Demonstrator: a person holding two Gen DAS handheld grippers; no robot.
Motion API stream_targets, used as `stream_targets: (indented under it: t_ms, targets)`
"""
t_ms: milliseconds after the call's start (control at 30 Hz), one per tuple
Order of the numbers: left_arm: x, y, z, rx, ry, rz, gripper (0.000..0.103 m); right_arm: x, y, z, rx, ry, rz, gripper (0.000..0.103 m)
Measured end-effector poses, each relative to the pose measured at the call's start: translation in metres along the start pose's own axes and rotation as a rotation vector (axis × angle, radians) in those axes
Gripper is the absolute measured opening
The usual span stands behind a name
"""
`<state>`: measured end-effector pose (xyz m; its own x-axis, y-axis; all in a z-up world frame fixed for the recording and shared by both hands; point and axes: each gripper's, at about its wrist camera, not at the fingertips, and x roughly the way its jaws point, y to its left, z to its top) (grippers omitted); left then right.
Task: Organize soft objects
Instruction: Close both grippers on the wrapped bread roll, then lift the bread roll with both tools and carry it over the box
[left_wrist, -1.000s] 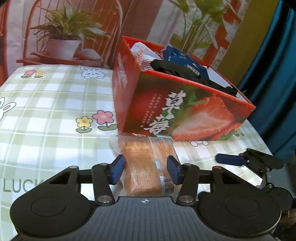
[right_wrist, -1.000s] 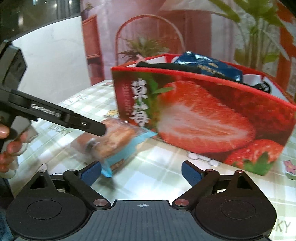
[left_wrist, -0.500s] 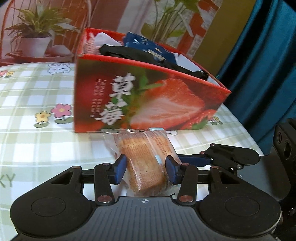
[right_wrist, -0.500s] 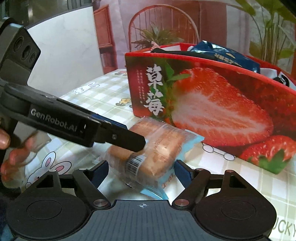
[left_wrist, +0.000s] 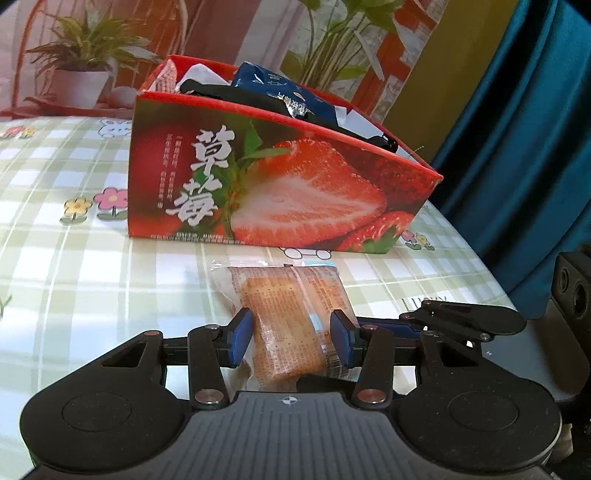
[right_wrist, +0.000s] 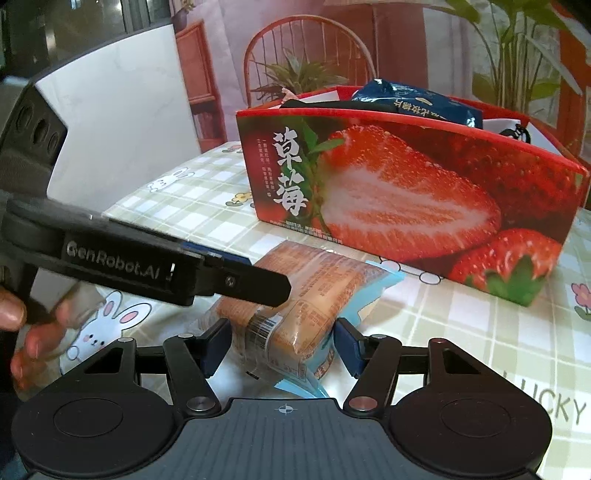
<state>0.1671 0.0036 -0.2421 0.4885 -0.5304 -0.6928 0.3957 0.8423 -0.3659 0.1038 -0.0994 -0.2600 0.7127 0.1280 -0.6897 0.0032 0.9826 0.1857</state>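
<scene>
Pinching the bread packet (left_wrist: 291, 325) with the left gripper (left_wrist: 291, 341) while the right gripper (right_wrist: 282, 345), just closing around it, tightens risks crushing the soft bread or tearing its wrapper.

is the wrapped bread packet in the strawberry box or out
Out: the clear-wrapped bread packet lies on the checked tablecloth in front of the red strawberry box.

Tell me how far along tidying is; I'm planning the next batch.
Done: snack bags sit in the strawberry box. In hand: left claw grips the bread packet; right claw has just been closing its jaws around it, contact unclear. Left: getting it into the box.
</scene>
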Motion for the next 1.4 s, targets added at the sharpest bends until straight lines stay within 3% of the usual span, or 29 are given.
stream_targets:
  t_ms: [367, 800, 1167, 1400]
  targets:
    - [-0.023, -0.014, -0.007, 0.004, -0.033, 0.026, 0.049, -0.022, 0.003, -0.007, 0.008, -0.052, 0.047, 0.057]
    - [-0.026, -0.032, 0.009, 0.071, -0.052, 0.032, 0.049, -0.036, -0.002, -0.003, 0.006, -0.112, 0.033, 0.057]
    - [-0.031, -0.05, 0.084, 0.123, -0.144, -0.037, 0.049, -0.063, -0.022, 0.055, -0.097, -0.212, -0.027, 0.057]
    - [-0.003, -0.061, 0.143, 0.16, -0.15, -0.074, 0.049, -0.064, -0.059, 0.108, -0.137, -0.253, -0.072, 0.057]
